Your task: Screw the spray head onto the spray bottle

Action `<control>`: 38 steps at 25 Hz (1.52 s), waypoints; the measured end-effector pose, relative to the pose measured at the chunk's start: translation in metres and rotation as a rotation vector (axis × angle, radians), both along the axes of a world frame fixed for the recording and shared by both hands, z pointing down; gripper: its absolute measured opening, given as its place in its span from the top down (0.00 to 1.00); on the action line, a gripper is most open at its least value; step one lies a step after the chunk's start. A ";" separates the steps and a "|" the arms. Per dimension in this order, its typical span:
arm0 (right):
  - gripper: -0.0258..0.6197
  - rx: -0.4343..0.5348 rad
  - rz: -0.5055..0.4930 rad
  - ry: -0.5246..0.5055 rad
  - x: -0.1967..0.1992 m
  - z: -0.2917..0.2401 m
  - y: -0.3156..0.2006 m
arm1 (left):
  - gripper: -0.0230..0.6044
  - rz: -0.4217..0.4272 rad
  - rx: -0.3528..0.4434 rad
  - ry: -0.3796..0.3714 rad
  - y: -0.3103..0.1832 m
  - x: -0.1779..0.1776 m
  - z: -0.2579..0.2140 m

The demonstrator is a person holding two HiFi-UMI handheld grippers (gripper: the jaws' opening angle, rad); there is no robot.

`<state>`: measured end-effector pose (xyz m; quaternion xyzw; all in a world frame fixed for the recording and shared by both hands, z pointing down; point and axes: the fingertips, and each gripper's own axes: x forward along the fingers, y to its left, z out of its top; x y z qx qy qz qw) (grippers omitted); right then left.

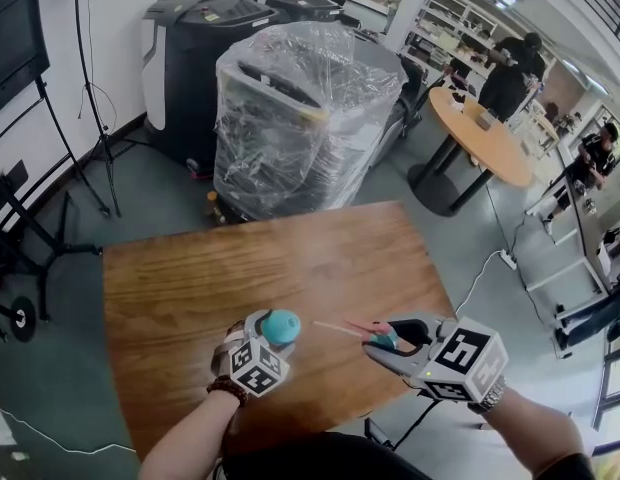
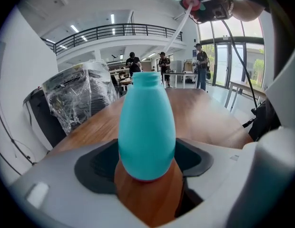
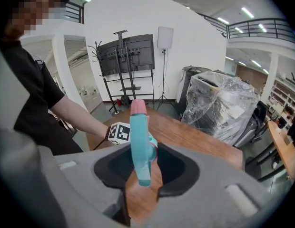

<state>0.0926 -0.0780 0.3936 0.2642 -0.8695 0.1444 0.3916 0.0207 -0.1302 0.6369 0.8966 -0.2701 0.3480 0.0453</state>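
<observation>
spray bottle (image 2: pixel 146 127): teal, uncapped, upright on the near part of the wooden table (image 1: pixel 240 268) | left gripper (image 2: pixel 147 171): we clamp its jaws on the bottle's body | spray head (image 3: pixel 138 132): pinched in our right gripper (image 3: pixel 140 175), raised beside the bottle, apart from it, dip tube (image 1: pixel 340 326) pointing toward it

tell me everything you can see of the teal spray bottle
The spray bottle is a smooth, matte teal, egg-shaped container that looks like plastic. It is widest low down and narrows to a short open neck with nothing screwed on. A thin pinkish rim shows at its base. It stands upright on the wooden table, between the jaws of the left gripper, which sit close on both sides. Whether they press on it is unclear.
</observation>
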 end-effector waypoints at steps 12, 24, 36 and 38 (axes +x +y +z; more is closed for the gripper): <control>0.78 0.014 -0.110 -0.002 -0.013 -0.008 0.005 | 0.36 0.083 0.144 -0.414 -0.004 -0.027 -0.029; 0.78 0.005 -0.179 -0.002 -0.025 0.008 0.011 | 0.36 0.152 0.229 -0.439 0.014 0.006 -0.084; 0.78 0.026 -0.188 0.009 -0.025 0.012 0.009 | 0.36 0.185 0.252 -0.421 0.030 0.029 -0.129; 0.78 0.036 -0.185 0.007 -0.023 0.013 0.008 | 0.36 0.185 0.248 -0.428 0.030 0.031 -0.130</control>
